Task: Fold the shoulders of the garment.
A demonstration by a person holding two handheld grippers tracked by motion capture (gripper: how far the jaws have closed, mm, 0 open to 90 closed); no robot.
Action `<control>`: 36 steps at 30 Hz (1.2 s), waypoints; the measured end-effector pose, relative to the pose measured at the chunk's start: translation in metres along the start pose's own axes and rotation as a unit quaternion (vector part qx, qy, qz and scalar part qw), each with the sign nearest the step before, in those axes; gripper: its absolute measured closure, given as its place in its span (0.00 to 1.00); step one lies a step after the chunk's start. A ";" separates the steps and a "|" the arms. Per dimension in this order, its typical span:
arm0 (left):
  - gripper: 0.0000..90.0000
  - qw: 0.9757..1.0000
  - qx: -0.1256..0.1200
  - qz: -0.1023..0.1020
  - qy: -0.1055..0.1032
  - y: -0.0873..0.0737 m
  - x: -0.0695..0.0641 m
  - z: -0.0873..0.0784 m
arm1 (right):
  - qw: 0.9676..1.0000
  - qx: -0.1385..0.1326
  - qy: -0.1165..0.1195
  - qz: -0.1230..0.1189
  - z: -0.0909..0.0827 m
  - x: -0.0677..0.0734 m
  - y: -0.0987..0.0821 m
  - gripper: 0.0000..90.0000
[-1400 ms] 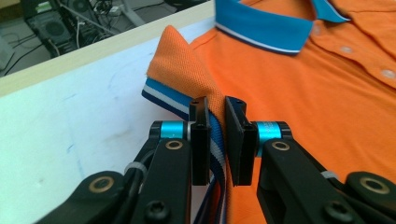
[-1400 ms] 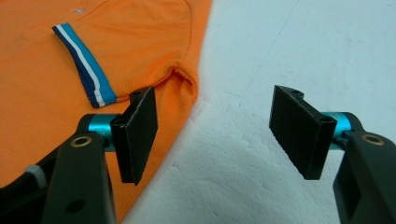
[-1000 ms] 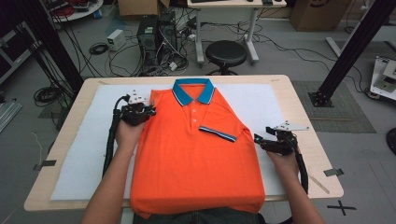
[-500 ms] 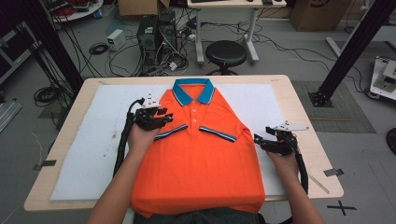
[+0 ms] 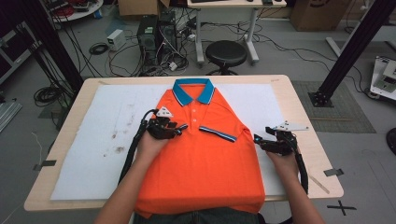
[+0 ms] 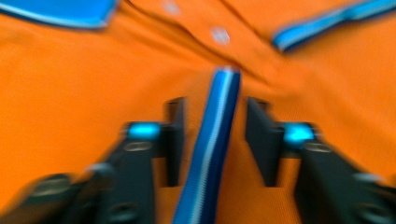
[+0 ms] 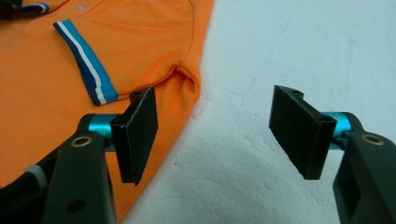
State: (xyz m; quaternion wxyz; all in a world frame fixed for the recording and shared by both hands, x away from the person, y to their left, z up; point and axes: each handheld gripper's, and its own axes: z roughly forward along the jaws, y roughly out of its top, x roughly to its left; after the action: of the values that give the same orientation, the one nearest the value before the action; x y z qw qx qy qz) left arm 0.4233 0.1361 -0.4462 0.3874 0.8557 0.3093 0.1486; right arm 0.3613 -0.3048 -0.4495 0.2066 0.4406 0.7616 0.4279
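On the white surface (image 5: 98, 154) lies the orange shirt (image 5: 205, 163). The left gripper (image 5: 180, 128) is over its chest; its fingers (image 6: 175, 135) have just been closing, the blue sleeve band (image 6: 212, 149) lying lengthwise between them, not touching. The right gripper (image 5: 257, 139) waits, fingers wide, at the shirt's right edge.

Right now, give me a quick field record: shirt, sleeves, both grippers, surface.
shirt: orange polo shirt, blue collar, flat, hem over the near table edge
sleeves: both folded in over the chest
left gripper: over the chest; jaws have just been closing, striped sleeve cuff between them, pads apart from it
right gripper: open, at the shirt's right edge, holding nothing
surface: white mat on wooden table
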 end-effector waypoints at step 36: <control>0.29 0.989 -0.136 -0.022 -0.045 0.001 -0.025 -0.098 | 1.000 -0.001 -0.001 -0.004 0.000 0.001 0.000 0.36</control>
State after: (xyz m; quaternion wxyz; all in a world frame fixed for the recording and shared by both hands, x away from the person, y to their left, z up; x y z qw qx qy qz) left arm 0.3562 0.1757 -0.3820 0.5169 0.7936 0.2875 0.1424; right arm 0.3604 -0.3038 -0.4492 0.2101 0.4379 0.7624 0.4276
